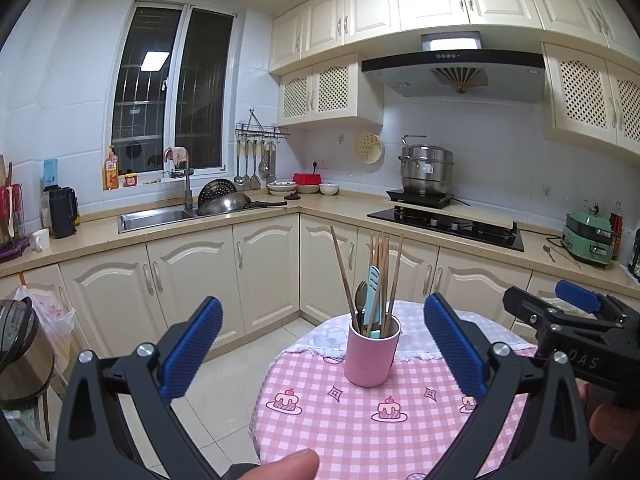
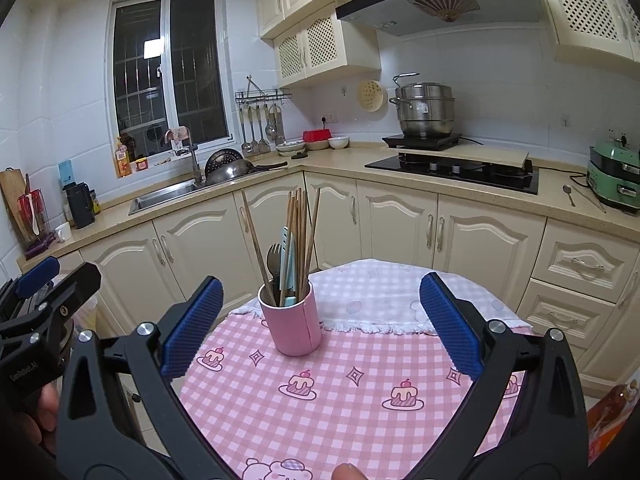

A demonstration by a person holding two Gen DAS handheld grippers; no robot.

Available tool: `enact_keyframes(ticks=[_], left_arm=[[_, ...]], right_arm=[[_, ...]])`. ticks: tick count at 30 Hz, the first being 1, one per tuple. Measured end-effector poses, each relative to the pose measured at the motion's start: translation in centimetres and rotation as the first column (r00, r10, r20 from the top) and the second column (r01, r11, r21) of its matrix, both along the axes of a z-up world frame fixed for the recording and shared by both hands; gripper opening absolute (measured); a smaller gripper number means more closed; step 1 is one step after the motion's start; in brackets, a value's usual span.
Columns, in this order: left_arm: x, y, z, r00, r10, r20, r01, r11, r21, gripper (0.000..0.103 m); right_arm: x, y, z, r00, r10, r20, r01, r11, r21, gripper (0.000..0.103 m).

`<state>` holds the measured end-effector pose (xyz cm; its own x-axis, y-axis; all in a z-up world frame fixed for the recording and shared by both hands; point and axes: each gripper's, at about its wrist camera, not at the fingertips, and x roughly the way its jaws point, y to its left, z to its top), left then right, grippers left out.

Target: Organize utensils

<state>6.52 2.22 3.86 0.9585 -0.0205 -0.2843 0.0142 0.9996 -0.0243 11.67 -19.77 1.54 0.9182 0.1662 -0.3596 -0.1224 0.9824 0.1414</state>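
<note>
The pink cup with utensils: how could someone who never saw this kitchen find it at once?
Find the round table with the pink checked cloth. The pink cup stands upright near its far edge, holding chopsticks. Nothing else stands on the table.

One cup [image 1: 372,354] (two tongs [image 1: 320,344] [image 2: 318,326])

Round table [image 2: 340,420] w/ pink checked cloth; pink utensil cup [image 2: 294,318] upright on it.

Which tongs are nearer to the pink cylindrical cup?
About equal. The pink cylindrical cup stands ahead of the open left tongs, and ahead, slightly left, of the open right tongs.
</note>
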Motion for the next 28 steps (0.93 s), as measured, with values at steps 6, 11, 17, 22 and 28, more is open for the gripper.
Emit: enact_keyframes(ticks=[6, 11, 17, 22, 28], left_arm=[[-0.9, 0.5, 0.0, 1.0, 0.019, -0.012, -0.019, 0.999, -0.028, 0.099], [-1.2, 0.8, 0.1, 0.999, 0.034, -0.006, -0.034, 0.999, -0.013, 0.099], [-1.3, 0.7, 0.0, 1.0, 0.022, 0.003, -0.022, 1.0, -0.013, 0.099], [-1.3, 0.5, -0.1, 1.0, 0.024, -0.006, -0.024, 1.0, -0.011, 0.099], [-0.9, 0.7, -0.2, 0.999, 0.025, -0.023, -0.026, 0.999, -0.021, 0.099]], right_arm=[[-1.2, 0.2, 0.4, 1.0, -0.007, 0.017, 0.007, 1.0, -0.012, 0.097], [-1.5, 0.4, 0.5, 1.0, 0.001, 0.019, 0.0, 1.0, -0.013, 0.097], [-1.2, 0.7, 0.2, 1.0, 0.006, 0.008, -0.006, 1.0, -0.011, 0.097], [-1.1, 1.0, -0.1, 1.0, 0.012, 0.002, -0.012, 1.0, -0.014, 0.097], [-1.1, 1.0, -0.1, 1.0, 0.011, 0.003, -0.011, 1.0, -0.011, 0.097]])
